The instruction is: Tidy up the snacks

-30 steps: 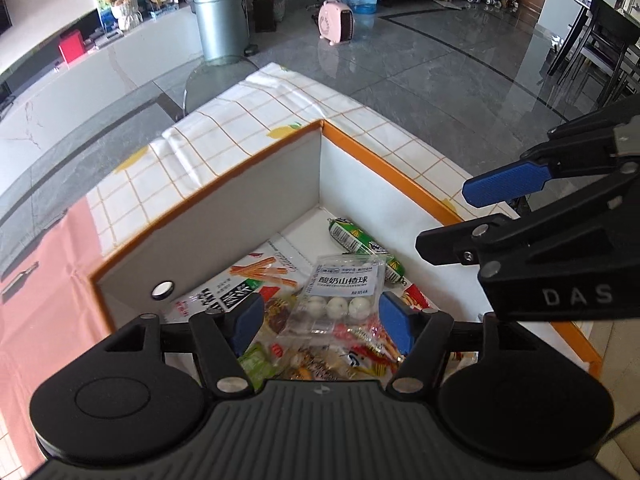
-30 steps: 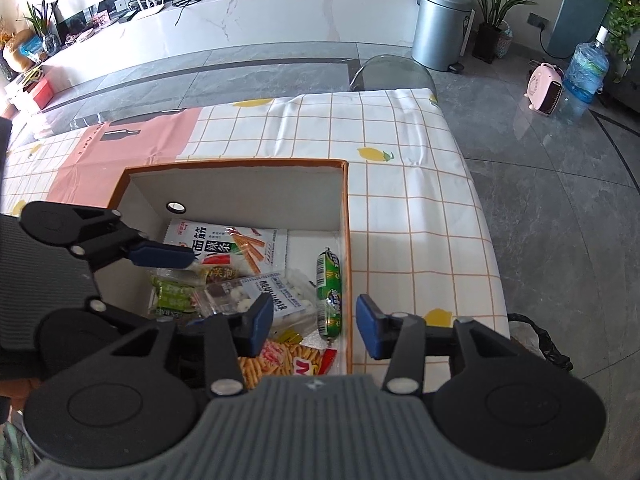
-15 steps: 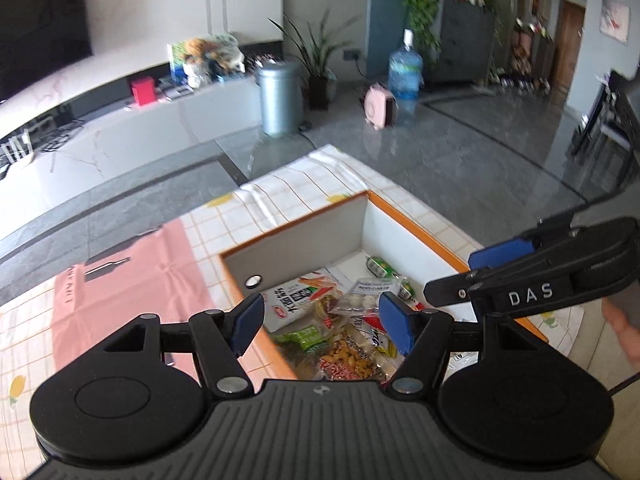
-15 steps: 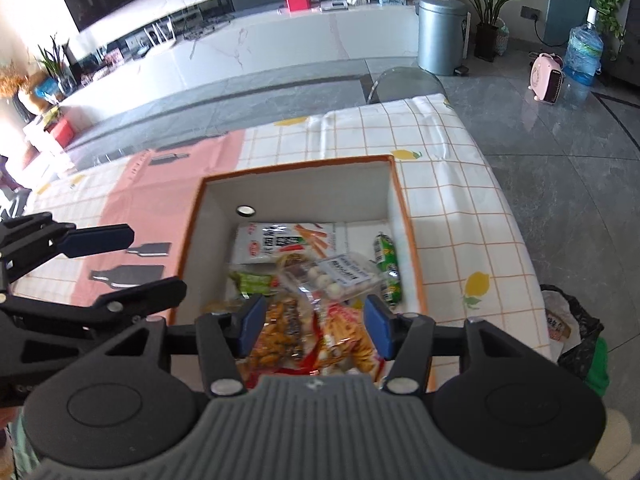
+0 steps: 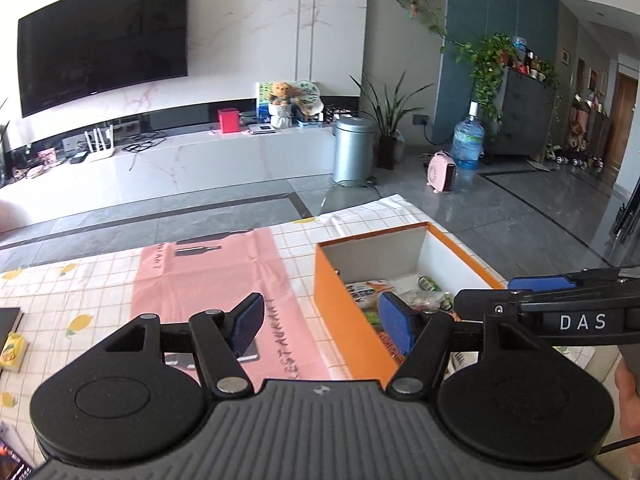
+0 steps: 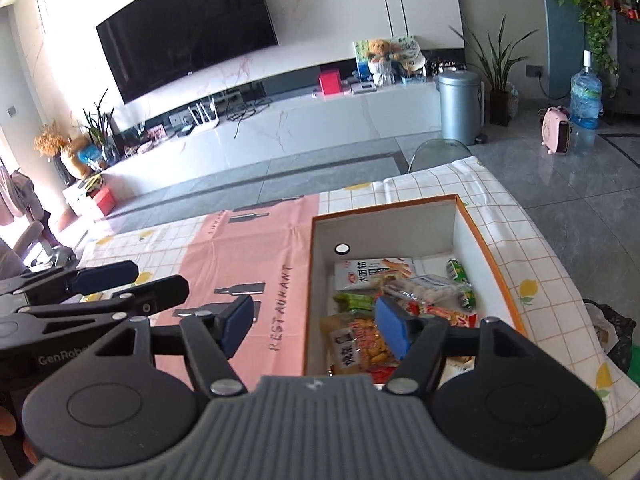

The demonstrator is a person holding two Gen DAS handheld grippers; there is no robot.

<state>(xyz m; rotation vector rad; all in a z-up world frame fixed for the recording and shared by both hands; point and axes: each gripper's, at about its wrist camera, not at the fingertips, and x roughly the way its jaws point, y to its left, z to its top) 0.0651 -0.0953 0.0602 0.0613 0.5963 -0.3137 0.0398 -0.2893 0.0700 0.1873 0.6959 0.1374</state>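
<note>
An orange box (image 6: 493, 257) with white inner walls stands on the checked tablecloth and holds several snack packets. Among them are a white packet with red sticks (image 6: 372, 272), a green sausage (image 6: 458, 276), a clear pack of white balls (image 6: 424, 288) and an orange crisp bag (image 6: 368, 344). My right gripper (image 6: 316, 326) hovers above the box's near left corner; its jaws are opening with nothing between them. Left of the box (image 5: 344, 308), my left gripper (image 5: 322, 322) hangs open and empty over the pink mat. Each gripper appears in the other's view: right gripper (image 5: 508, 292), left gripper (image 6: 140, 280).
A pink placemat (image 5: 212, 280) lies left of the box. A small yellow packet (image 5: 12, 350) and a dark flat object (image 5: 8, 320) sit at the table's far left. The table edge runs just right of the box, with a black bag (image 6: 612, 328) on the floor below.
Both grippers have drawn back and risen from inside the box, and both views now tilt up to the room. The left one shifted left over the mat. The right jaws have widened.
</note>
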